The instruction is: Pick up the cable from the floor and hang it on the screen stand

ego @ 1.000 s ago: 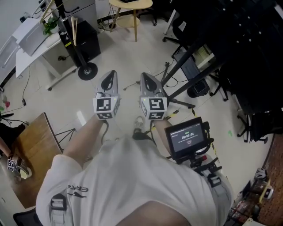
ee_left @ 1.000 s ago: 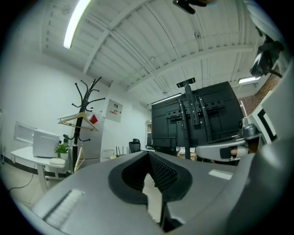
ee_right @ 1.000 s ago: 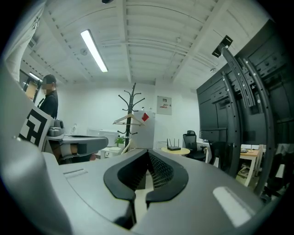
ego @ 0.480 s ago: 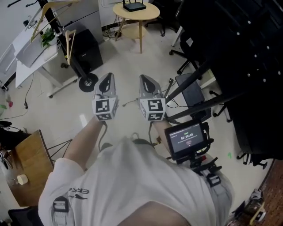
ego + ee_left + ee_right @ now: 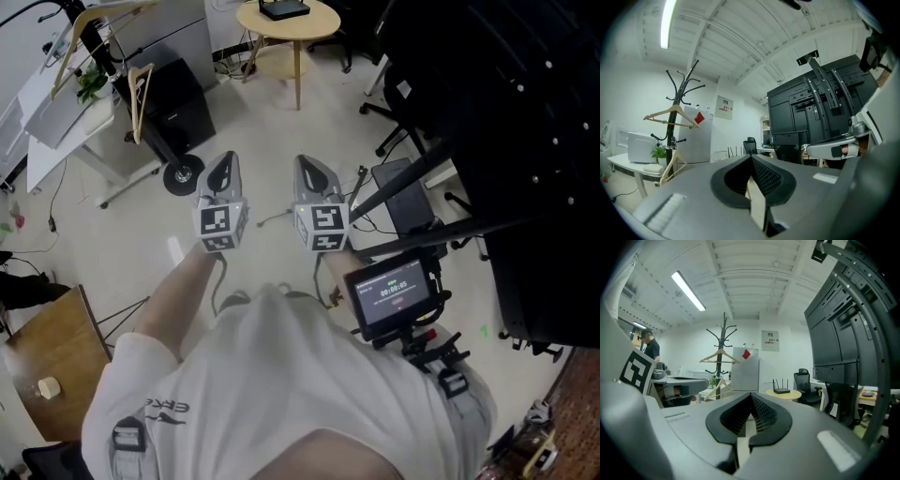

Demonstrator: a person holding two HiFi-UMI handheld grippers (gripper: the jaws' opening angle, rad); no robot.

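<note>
Above the floor (image 5: 267, 117), left tool (image 5: 226, 161) and right tool (image 5: 309, 164) point forward side by side, both clenched empty.

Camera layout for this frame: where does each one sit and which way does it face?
Head view: on the person's head, facing steeply down at the floor; shows shirt, left tool, right tool.
Left gripper view: on the left tool, facing level along its shut jaws toward coat rack and screen stand.
Right gripper view: on the right tool, level along shut jaws toward the round table.
Shared: all three show the coat rack.
</note>
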